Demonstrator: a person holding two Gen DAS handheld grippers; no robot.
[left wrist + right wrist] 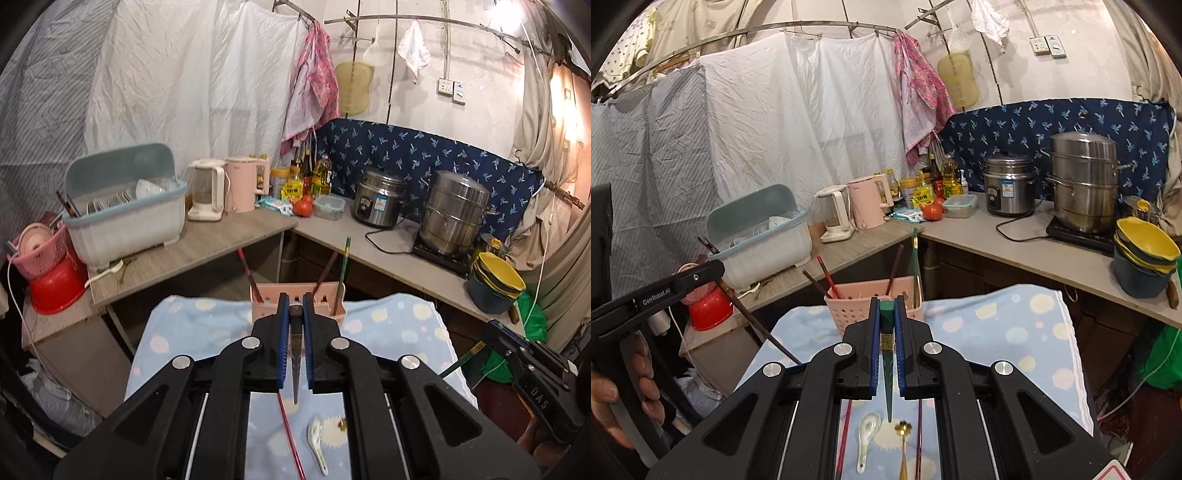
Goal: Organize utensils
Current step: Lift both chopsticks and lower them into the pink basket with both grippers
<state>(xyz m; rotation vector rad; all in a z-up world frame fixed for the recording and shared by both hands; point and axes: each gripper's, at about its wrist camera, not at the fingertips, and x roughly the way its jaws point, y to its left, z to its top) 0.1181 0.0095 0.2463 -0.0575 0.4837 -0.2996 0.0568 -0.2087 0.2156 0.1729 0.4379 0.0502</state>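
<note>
A: What does each hand-held gripper carry?
B: The left hand-held gripper (294, 310) is clamped on a dark chopstick (295, 354), the right hand-held gripper (886, 308) on a green chopstick (887, 354); both tilt downward above the desk (1015, 332), before the pink holder (849, 306).

- Red chopstick (291, 439): upper end hidden under the left tool (294, 306); lower end cut by the frame edge.
- Gold spoon (903, 448): handle cut by the bottom edge in the right wrist view.
- Dark chopstick (918, 439): both ends hidden, by tool body and frame edge.
- Pink holder (849, 306): front wall partly hidden behind the right tool (886, 306).
- Dish box (125, 221): contents too small to tell.
- Bottle labels (923, 197): unreadable.
- Hand (613, 398): cut by the left edge.
</note>
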